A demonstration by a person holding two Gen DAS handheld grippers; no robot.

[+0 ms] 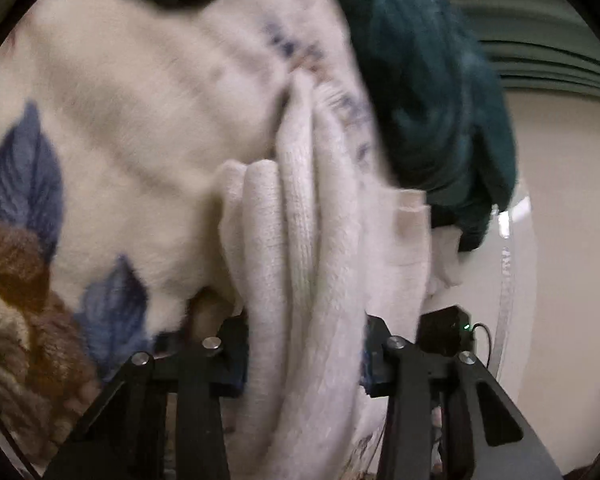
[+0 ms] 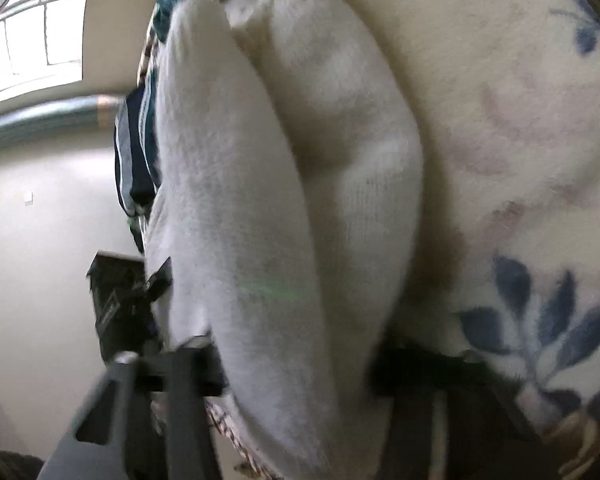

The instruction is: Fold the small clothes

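Now we pinch the bunched white garment (image 1: 300,264) in both our left gripper (image 1: 304,356) and right gripper (image 2: 296,364), over the floral blanket (image 1: 112,120).

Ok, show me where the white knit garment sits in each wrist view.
Left wrist: the white knit garment runs bunched up the centre, between the left claw fingers.
Right wrist: it fills the centre, between the right claw fingers.
Shared landmark: the blue-leaf floral blanket behind it.
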